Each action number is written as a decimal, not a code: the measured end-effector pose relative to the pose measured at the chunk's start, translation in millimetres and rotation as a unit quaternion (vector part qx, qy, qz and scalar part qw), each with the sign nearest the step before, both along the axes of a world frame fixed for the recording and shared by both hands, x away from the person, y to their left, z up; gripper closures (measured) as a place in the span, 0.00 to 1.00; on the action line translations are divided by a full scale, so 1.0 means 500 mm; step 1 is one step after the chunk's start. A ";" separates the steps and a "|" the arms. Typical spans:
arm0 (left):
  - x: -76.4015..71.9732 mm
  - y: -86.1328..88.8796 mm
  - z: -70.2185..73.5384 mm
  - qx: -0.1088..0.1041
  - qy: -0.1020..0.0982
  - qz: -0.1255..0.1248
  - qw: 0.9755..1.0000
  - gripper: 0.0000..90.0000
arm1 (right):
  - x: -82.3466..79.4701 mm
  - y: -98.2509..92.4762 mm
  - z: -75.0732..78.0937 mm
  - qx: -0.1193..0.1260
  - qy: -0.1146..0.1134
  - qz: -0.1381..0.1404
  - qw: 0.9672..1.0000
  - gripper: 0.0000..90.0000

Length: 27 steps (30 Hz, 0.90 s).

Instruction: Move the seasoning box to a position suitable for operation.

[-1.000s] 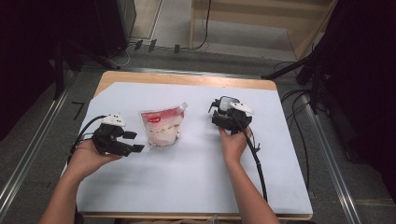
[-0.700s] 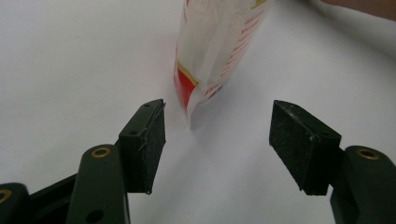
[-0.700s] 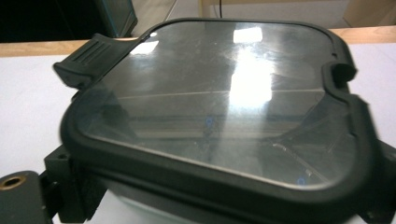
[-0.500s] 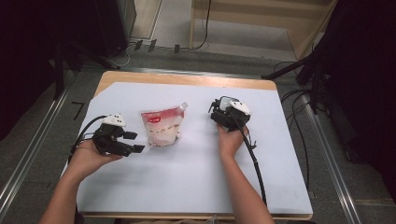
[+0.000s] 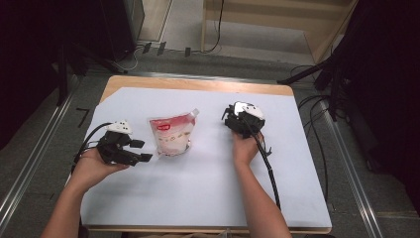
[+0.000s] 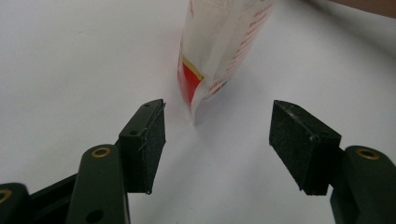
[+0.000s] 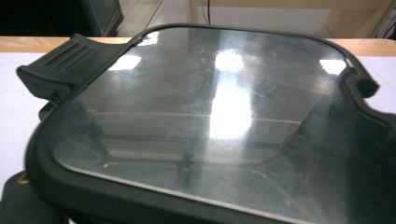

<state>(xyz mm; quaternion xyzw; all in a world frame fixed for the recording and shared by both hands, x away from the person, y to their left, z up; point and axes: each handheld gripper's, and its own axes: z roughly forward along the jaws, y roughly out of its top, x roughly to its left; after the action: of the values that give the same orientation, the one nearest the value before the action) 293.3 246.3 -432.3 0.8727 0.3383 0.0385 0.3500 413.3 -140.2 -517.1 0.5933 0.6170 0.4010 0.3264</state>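
One pouch (image 5: 172, 136) (two tools beside).

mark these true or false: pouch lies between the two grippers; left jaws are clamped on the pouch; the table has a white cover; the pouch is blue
1. The pouch lies between the left gripper and the right gripper: true, as the high view shows.
2. The left jaws are clamped on the pouch: false. They stand open, with the pouch's corner just ahead of the pads and untouched.
3. The table has a white cover: true. Wood shows along its far edge.
4. The pouch is blue: false. It is red and white.
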 end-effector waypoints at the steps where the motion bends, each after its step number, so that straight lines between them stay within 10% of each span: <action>1: 0.000 0.000 0.000 0.000 0.000 0.000 1.000 0.41 | -0.001 -0.001 0.001 0.004 0.004 0.000 1.000 0.13; 13: -0.001 0.005 0.001 -0.004 0.000 0.002 1.000 0.41 | -0.020 -0.011 0.032 0.012 -0.007 0.051 0.999 0.14; 27: -0.002 0.005 0.001 -0.007 0.005 0.002 1.000 0.42 | -0.088 -0.025 0.081 0.017 -0.003 0.143 0.990 0.14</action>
<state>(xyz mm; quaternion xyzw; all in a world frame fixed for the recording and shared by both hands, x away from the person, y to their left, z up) 292.3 248.9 -431.7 0.8696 0.3422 0.0319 0.3545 369.2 -152.8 -476.7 0.5034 0.6877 0.4557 0.2569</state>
